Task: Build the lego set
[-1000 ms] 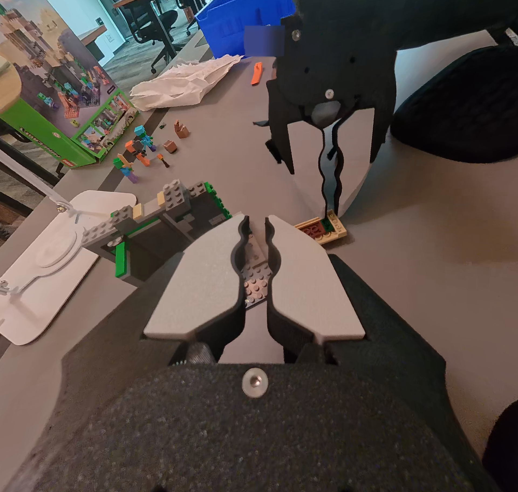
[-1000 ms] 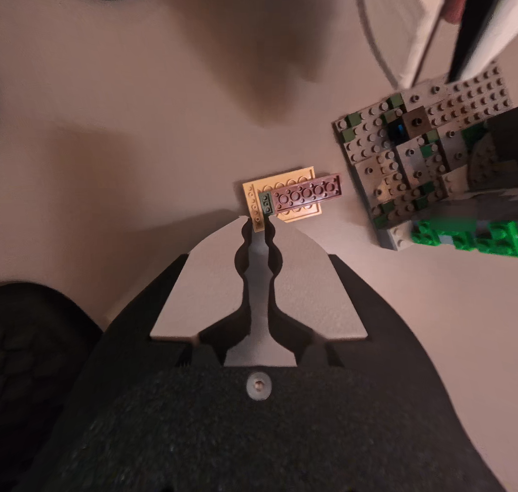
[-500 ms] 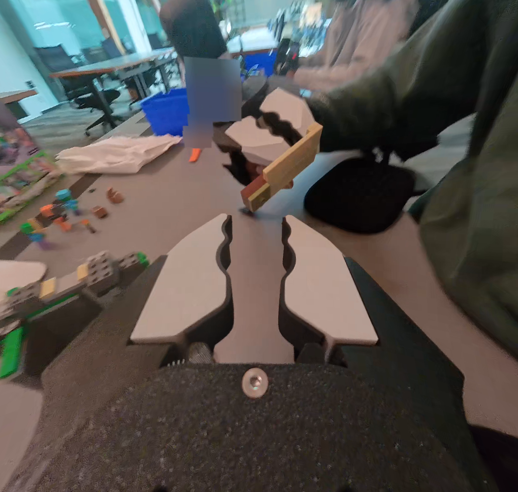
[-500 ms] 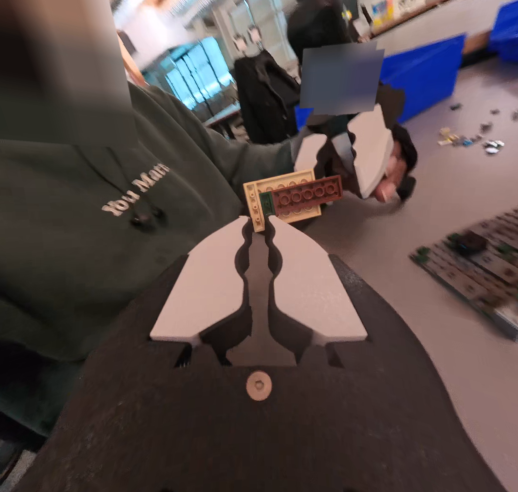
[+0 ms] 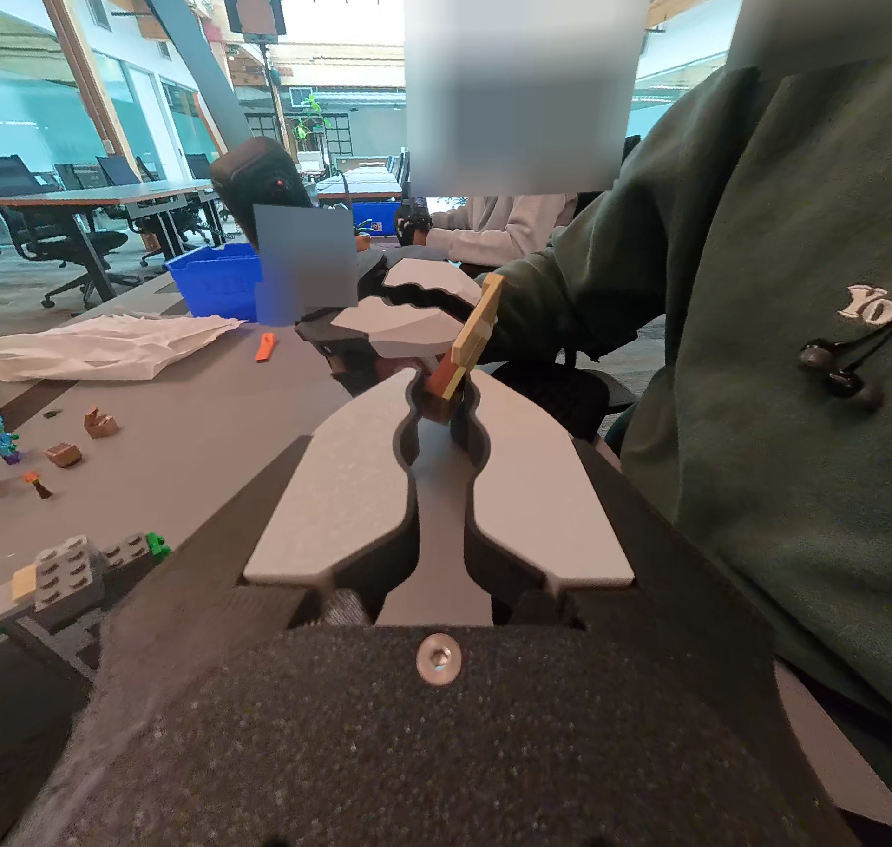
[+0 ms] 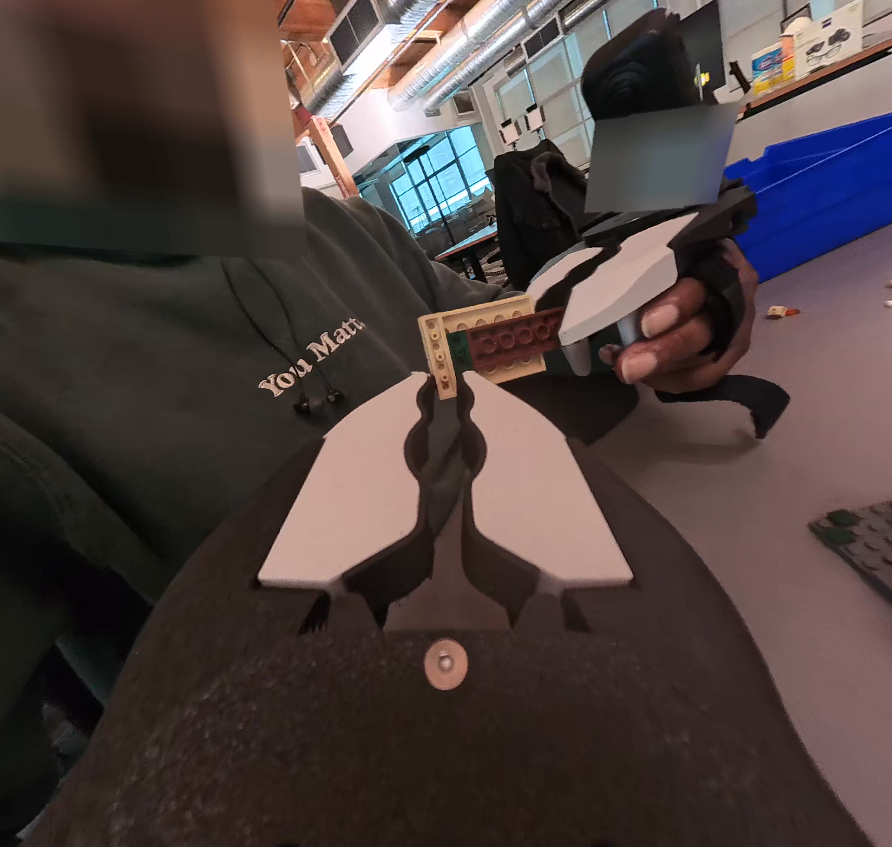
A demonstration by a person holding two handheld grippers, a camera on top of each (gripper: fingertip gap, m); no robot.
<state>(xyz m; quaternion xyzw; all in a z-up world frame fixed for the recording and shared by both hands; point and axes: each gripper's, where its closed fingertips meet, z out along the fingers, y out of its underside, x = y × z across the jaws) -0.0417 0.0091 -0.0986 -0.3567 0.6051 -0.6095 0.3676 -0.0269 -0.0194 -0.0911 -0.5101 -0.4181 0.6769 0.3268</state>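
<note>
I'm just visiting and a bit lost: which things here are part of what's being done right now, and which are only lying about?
In use:
- tan plate with its brown brick, held in the air
- right claw, gripping the plate's edge
- left claw, closing on the brown end

Lying about:
- grey build
- orange tool
- crumpled paper bag
- blue bin

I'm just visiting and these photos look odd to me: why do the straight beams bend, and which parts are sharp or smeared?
Left wrist view: wide-angle lens bows the window frames; bright daylight overhead; the tan plate is sharp, the grey brick model at the edge is smeared. Right wrist view: ceiling pipes curve likewise; the brown brick is crisp, the studded model at the right edge is blurred.
</note>
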